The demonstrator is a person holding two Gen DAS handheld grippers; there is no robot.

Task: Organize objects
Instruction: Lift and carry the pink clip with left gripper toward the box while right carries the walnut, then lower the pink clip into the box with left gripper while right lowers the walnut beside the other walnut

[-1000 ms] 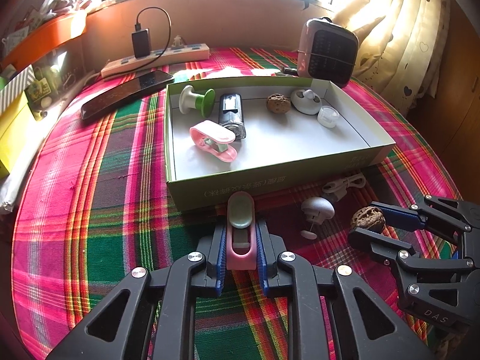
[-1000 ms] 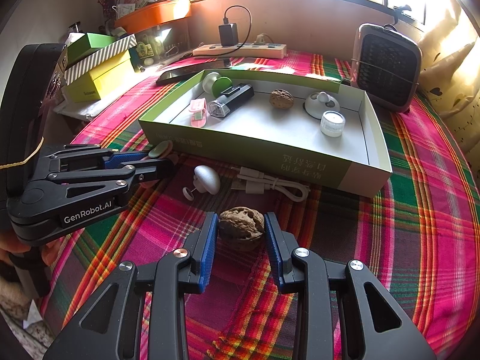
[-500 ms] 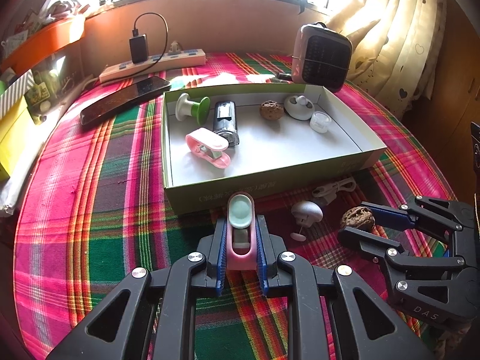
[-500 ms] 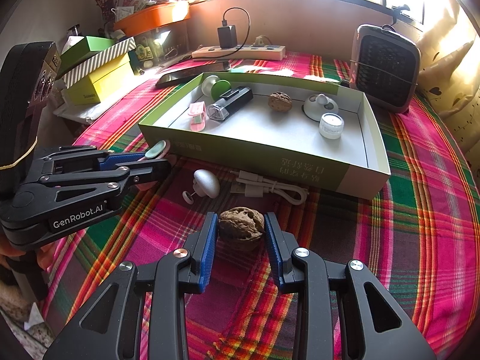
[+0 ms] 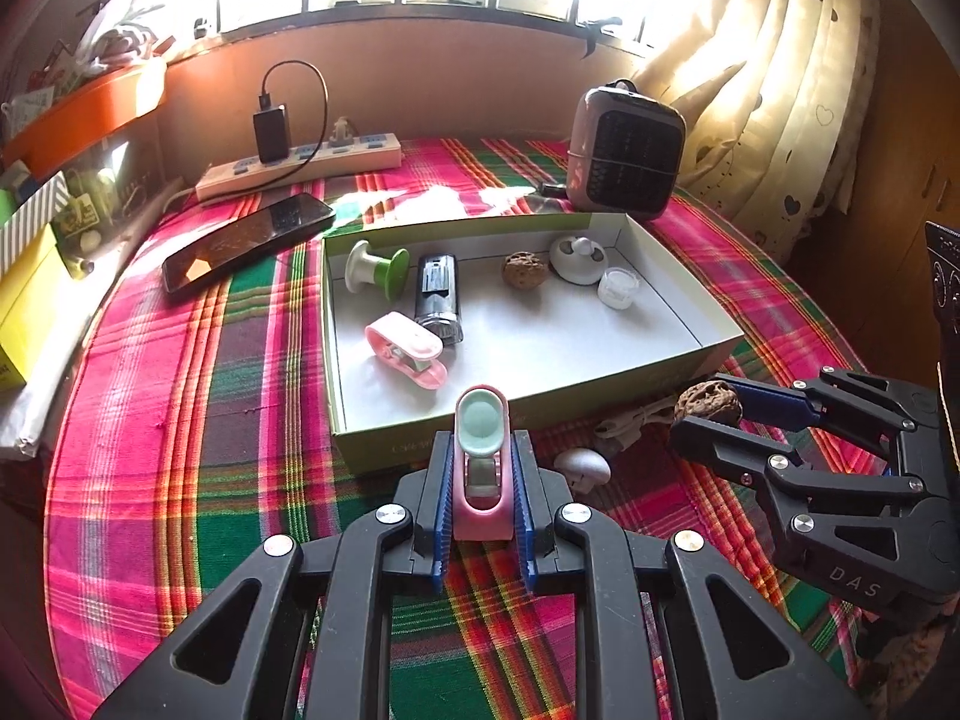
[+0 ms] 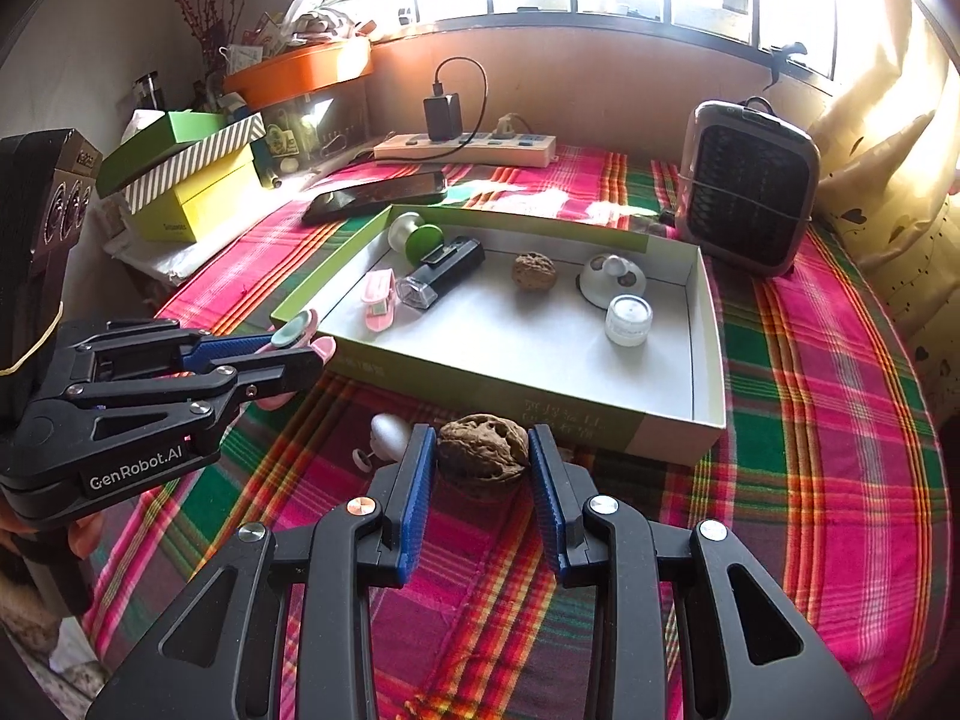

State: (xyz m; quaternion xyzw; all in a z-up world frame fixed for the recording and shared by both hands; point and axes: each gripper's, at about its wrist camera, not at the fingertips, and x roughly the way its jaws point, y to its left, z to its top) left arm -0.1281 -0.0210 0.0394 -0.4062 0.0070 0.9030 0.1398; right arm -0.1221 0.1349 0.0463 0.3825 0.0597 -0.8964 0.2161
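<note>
Two grippers up over the plaid cloth (image 6: 810,450), each gripping something, both just short of the box's (image 5: 714,341) near wall. Left gripper (image 5: 480,516) clamped on a pink clip (image 5: 481,468), mint pad uppermost, tip reaching about level with the box's near rim. Right gripper (image 6: 483,480) clamped on a walnut (image 6: 483,455), blue pads (image 6: 418,498) pressed to either side; from the left wrist view, lifted clear of the cloth and hanging off the box's near right corner.

Below, on the cloth along the near wall: a white mushroom-shaped knob (image 5: 582,463) and, just beyond it, a coiled white cable (image 5: 630,420), partly hidden.

Inside the box: green-and-white knob (image 5: 377,267) at the far left corner, black lighter-like block (image 5: 439,294) just right of it, second pink clip (image 5: 408,350) nearer the front, touching or nearly touching the block. Second walnut (image 5: 524,267) near the far wall, white dome (image 5: 578,253) beside it, small clear jar (image 5: 619,287) just in front of the dome.

Beyond the box: phone (image 5: 246,239) toward the far left edge of the cloth, power strip (image 5: 300,167) against the wall, small heater (image 5: 626,150) at the far right.
</note>
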